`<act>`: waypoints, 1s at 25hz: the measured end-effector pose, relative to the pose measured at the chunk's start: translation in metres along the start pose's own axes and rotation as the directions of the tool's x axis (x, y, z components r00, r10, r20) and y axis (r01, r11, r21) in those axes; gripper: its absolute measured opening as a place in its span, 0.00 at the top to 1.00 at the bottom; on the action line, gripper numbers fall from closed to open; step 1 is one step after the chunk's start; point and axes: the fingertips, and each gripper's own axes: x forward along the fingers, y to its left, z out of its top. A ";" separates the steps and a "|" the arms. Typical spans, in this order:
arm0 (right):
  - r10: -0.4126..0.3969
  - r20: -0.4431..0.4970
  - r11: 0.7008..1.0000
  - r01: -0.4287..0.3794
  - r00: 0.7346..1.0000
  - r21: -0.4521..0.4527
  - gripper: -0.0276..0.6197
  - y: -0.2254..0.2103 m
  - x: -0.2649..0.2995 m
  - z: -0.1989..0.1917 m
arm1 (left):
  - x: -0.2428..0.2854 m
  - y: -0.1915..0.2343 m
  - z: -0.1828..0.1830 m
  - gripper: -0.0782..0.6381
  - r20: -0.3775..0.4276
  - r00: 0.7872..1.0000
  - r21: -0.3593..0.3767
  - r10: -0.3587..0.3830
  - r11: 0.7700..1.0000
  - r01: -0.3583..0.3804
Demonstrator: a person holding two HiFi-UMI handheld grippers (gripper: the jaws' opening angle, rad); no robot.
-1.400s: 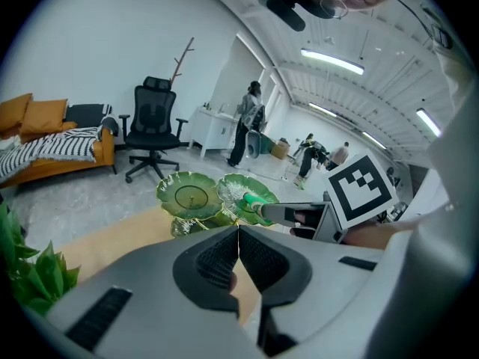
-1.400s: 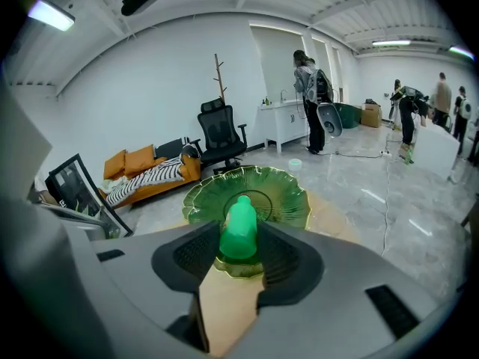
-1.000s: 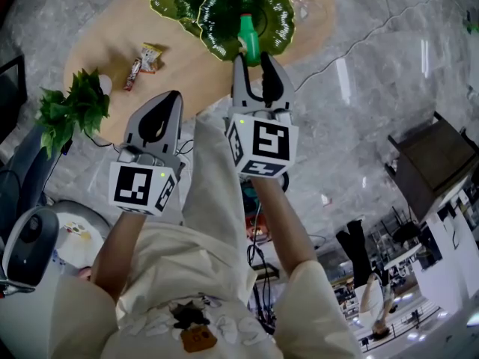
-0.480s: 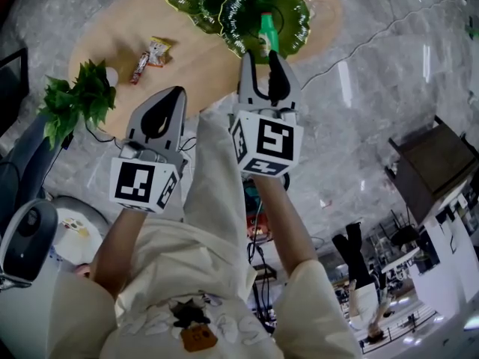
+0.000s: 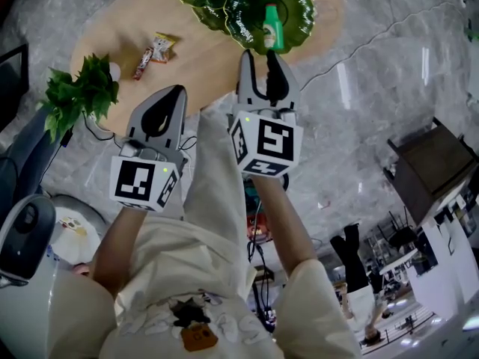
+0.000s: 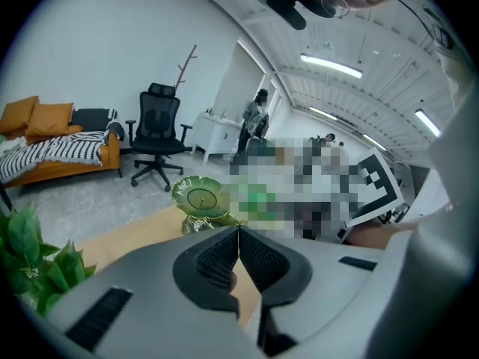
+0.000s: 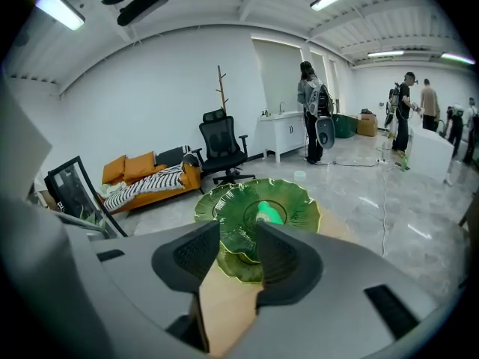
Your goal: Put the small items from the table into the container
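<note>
A small green bottle [image 5: 271, 19] lies in the nearer of two green leaf-shaped dishes [image 5: 296, 6] at the far end of the oval wooden table [image 5: 202, 51]. Two snack packets [image 5: 155, 51] lie on the table's left part. My right gripper [image 5: 262, 57] hangs just short of the dish, open, with nothing between its jaws; its own view shows the dish [image 7: 292, 200] and the bottle [image 7: 268, 214] beyond the gripper's jaw gap [image 7: 239, 249]. My left gripper [image 5: 174, 96] is shut and empty over the table's near edge, its tips [image 6: 238, 234] meeting.
A leafy green plant [image 5: 78, 96] stands at the table's left end. A grey device [image 5: 22, 238] sits low at the left, and cables run over the marble floor [image 5: 359, 88]. A dark cabinet [image 5: 430, 170] is at the right. An office chair [image 7: 223, 152] and sofa stand beyond.
Both grippers have drawn back a little from the dishes. The green bottle, close to the right gripper's tips a second ago, now lies farther ahead in the dish.
</note>
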 end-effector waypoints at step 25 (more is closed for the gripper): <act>0.115 -0.030 0.991 -0.117 0.993 -0.063 0.72 0.085 0.001 -0.021 | -0.056 0.042 -0.020 0.88 0.032 0.998 -0.056 0.058 0.997 -0.057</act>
